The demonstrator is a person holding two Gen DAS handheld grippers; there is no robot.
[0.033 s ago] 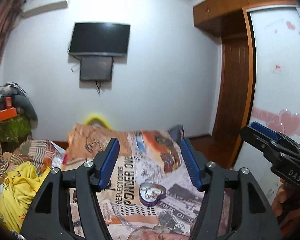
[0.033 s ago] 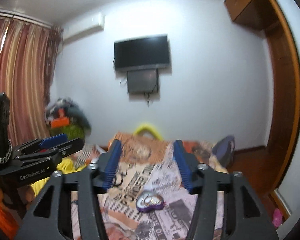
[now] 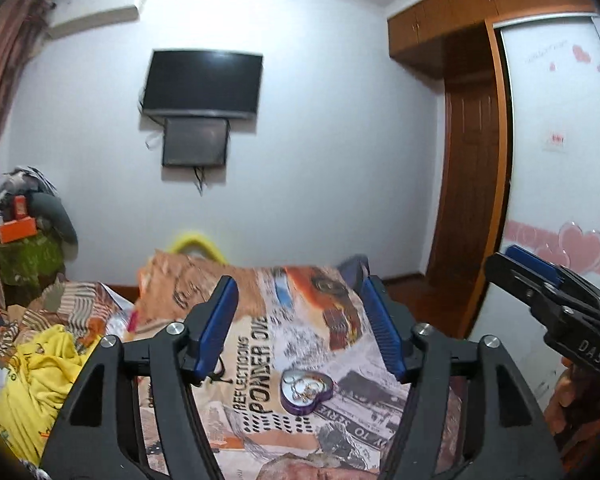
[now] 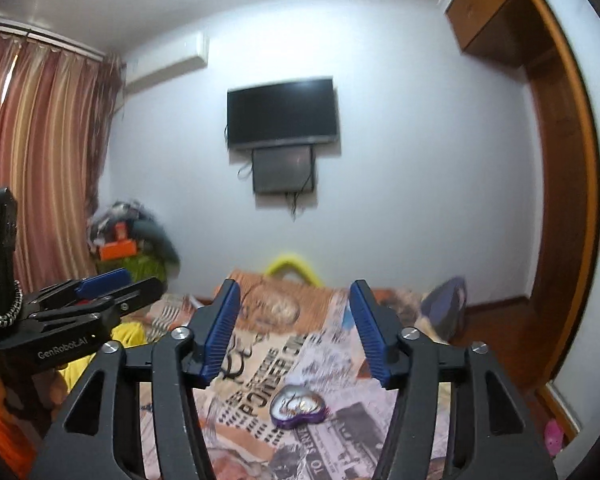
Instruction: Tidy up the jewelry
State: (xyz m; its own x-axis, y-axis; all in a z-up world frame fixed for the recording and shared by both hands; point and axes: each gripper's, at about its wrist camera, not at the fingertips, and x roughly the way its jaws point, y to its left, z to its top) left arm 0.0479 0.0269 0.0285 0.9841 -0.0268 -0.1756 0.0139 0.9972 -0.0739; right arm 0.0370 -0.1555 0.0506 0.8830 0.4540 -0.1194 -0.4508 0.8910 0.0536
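Left wrist view: left gripper (image 3: pixel 298 296) fingers spread apart, nothing btwn them. Right gripper (image 4: pixel 294 300) also apart, empty. Purple heart-shaped jewelry box (image 3: pixel 306 391) w/ jewelry inside lies on printed bedspread (image 3: pixel 252 364), below both.

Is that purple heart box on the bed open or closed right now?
Open. The purple heart box has no lid on it, and gold jewelry shows inside; it lies flat on the printed bedspread.

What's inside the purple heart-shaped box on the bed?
The heart-shaped box lies open on the printed bedspread. Inside it is a small tangle of gold-toned jewelry on a pale lining. Individual pieces are too small to identify, and anything under the tangle is hidden.
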